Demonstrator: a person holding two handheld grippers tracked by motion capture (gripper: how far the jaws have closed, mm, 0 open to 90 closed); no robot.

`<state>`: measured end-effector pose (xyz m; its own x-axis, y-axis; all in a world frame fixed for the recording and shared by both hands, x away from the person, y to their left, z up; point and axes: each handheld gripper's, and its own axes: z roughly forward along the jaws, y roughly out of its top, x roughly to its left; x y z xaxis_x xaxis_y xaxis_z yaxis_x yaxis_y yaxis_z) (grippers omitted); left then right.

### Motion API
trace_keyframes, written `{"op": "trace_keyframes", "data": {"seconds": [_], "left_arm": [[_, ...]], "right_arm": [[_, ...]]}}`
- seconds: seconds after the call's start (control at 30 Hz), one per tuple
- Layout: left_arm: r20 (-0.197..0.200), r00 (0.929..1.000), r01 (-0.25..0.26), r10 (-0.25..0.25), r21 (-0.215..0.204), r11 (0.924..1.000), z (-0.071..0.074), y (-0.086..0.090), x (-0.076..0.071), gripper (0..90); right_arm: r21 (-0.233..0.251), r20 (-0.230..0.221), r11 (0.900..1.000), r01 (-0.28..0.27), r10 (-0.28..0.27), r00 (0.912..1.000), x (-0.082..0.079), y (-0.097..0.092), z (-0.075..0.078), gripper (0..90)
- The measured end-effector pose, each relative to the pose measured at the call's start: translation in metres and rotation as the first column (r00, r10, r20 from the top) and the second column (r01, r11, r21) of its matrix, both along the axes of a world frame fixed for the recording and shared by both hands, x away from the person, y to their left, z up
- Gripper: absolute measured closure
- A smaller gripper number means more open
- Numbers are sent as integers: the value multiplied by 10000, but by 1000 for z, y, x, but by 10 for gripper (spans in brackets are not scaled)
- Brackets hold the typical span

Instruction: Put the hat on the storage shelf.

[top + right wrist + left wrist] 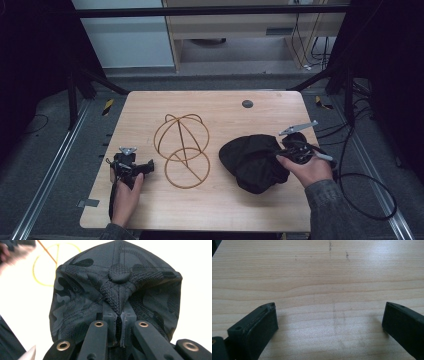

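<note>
As it lies at the right centre of the high view, the black fabric cap with a dark camouflage pattern (255,162) rests on the light wooden table (220,210). The right gripper (280,151) grasps it: in the right gripper view the two jaws are pressed together on a fold of the cloth just below the round top button (119,273). To the left of the cap, near the middle of the frame, stands a thin golden wire hat stand (182,150), apart from the cap. At the lower left, the left gripper (147,167) rests on the table, its jaws spread wide with bare wood between them.
</note>
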<state>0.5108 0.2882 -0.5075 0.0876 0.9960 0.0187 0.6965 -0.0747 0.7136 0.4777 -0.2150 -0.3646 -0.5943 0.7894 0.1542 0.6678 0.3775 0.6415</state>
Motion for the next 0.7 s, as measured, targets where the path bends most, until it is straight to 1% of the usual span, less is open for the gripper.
{"op": "trace_keyframes", "data": {"seconds": [0.03,0.07,0.1,0.17,0.3,0.37,0.43,0.47,0.5,0.53,0.57,0.63,0.7], "left_arm": [[-8,10000,-7,7,13,10000,0,0,0,0],[-8,10000,-7,7,13,10000,0,0,0,0],[-8,10000,-7,7,12,10000,0,0,0,0],[-12,10000,18,-18,-9,10000,0,0,0,0],[-12,10000,20,-20,10,10000,0,0,0,0],[-15,10000,20,-20,10,10000,0,0,0,0],[-13,10000,17,-17,3,10000,0,0,0,0],[-13,10000,17,-17,3,10000,0,0,0,0],[-16,9999,99,-99,-3,10000,0,1,0,0],[-16,9999,99,-99,-3,10000,0,1,0,0],[-28,9993,364,-364,-7,9993,0,3,-1,0],[-22,9992,410,-410,-7,9992,0,3,-2,0],[-23,9991,415,-415,-5,9991,0,3,-2,0]], "right_arm": [[52,100,10000,47,-48,9999,0,-2,5,856],[52,100,10000,47,-48,9999,0,-2,5,856],[321,274,9994,135,-144,9995,-1,-6,16,856],[604,419,9979,247,-272,9987,-1,-10,26,856],[982,605,9942,434,-495,9969,-1,-18,41,856],[1064,746,9930,513,-594,9954,-1,-20,48,856],[1025,928,9932,549,-645,9936,-2,-20,56,856],[1025,928,9932,549,-645,9936,-2,-20,56,856],[1047,1218,9932,505,-632,9905,-3,-18,66,856],[1078,1320,9931,471,-612,9894,-4,-17,69,856],[1091,1463,9932,401,-559,9877,-5,-16,73,856],[1126,1699,9931,338,-527,9840,-7,-13,82,856],[1267,1912,9915,290,-531,9801,-7,-10,90,856]]}}
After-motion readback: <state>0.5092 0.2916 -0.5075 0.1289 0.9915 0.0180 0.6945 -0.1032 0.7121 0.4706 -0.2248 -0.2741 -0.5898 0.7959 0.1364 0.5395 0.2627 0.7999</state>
